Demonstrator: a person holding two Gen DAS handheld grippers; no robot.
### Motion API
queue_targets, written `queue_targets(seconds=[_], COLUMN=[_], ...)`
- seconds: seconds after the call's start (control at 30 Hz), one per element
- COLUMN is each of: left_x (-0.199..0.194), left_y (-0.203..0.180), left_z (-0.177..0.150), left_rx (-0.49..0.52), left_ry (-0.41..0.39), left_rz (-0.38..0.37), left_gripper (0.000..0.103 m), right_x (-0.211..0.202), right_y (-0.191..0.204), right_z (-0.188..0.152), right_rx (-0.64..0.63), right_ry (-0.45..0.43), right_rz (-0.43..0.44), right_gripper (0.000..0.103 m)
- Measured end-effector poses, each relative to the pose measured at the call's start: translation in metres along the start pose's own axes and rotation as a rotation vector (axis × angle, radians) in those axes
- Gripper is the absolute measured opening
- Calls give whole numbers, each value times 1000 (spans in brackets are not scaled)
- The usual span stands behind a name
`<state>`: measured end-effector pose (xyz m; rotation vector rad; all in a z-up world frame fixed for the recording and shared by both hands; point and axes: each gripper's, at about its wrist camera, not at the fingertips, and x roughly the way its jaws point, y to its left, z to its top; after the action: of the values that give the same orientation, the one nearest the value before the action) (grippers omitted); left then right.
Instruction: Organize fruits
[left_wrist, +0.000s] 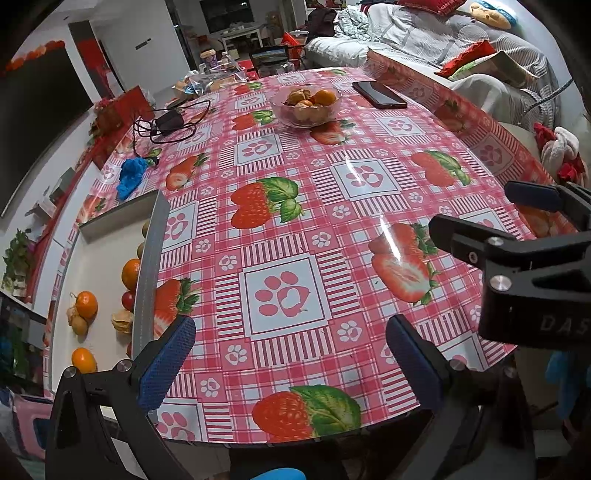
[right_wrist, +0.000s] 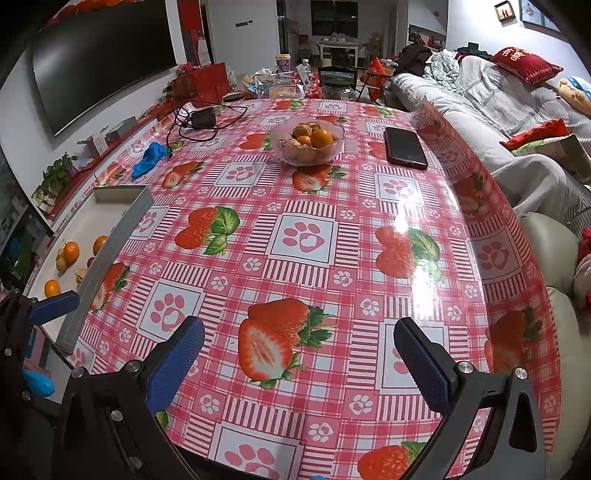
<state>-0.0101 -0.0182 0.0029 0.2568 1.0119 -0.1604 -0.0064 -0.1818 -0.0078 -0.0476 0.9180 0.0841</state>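
A clear glass bowl (left_wrist: 306, 107) with oranges and small brownish fruits stands at the far middle of the strawberry-print table; it also shows in the right wrist view (right_wrist: 308, 144). A white tray (left_wrist: 96, 258) at the table's left edge holds loose oranges (left_wrist: 86, 304), a small red fruit and brownish fruits; the tray also shows in the right wrist view (right_wrist: 77, 229). My left gripper (left_wrist: 291, 365) is open and empty over the near table edge. My right gripper (right_wrist: 299, 365) is open and empty over the near table; it also appears at the right of the left wrist view (left_wrist: 517, 221).
A black phone (right_wrist: 404, 147) lies far right of the bowl. A black charger with cable (right_wrist: 203, 118) and a blue crumpled item (right_wrist: 149, 158) lie far left. Boxes and jars crowd the far end. A sofa (right_wrist: 498, 122) runs along the right side.
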Motion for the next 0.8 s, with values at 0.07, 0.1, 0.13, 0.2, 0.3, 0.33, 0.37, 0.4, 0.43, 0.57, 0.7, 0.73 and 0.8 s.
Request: queue_targets(seconds=[0.07, 0.1, 0.13, 0.2, 0.3, 0.33, 0.37, 0.4, 0.43, 0.57, 0.7, 0.73, 0.8], left_x=[0, 1, 1, 1, 2, 2, 2, 1, 2, 2, 4, 5, 6], left_y=[-2, -3, -3, -6, -7, -7, -8, -8, -9, -12, -15, -16, -17], left_z=[0, 0, 0, 1, 2, 2, 2, 3, 3, 6, 8, 9, 11], left_rx=[4, 6, 7, 11, 16, 17, 19, 20, 21, 25, 28, 30, 32], left_ry=[0, 0, 1, 3, 4, 4, 3, 4, 3, 5, 9, 12, 14], left_rz=[1, 2, 2, 3, 4, 4, 3, 3, 4, 6, 8, 9, 8], left_gripper=[103, 103, 103, 103, 103, 103, 103, 103, 103, 103, 103, 103, 103], right_x=[-1, -1, -1, -1, -1, -1, -1, -1, 0, 0, 0, 1, 2], right_y=[-2, -3, -4, -7, -9, -10, -11, -11, -12, -13, -18, -20, -23], right_z=[-1, -1, -2, -3, -4, -4, -4, -4, -4, -4, -5, -5, -5], right_rx=[4, 6, 9, 13, 18, 19, 20, 22, 23, 25, 32, 34, 38], right_ry=[-1, -2, -2, -3, -2, -2, -3, -3, -3, -3, -1, 0, 3], right_rz=[2, 2, 3, 3, 4, 4, 4, 4, 5, 6, 8, 8, 9], right_gripper=[103, 103, 103, 103, 103, 103, 103, 103, 103, 103, 103, 103, 103])
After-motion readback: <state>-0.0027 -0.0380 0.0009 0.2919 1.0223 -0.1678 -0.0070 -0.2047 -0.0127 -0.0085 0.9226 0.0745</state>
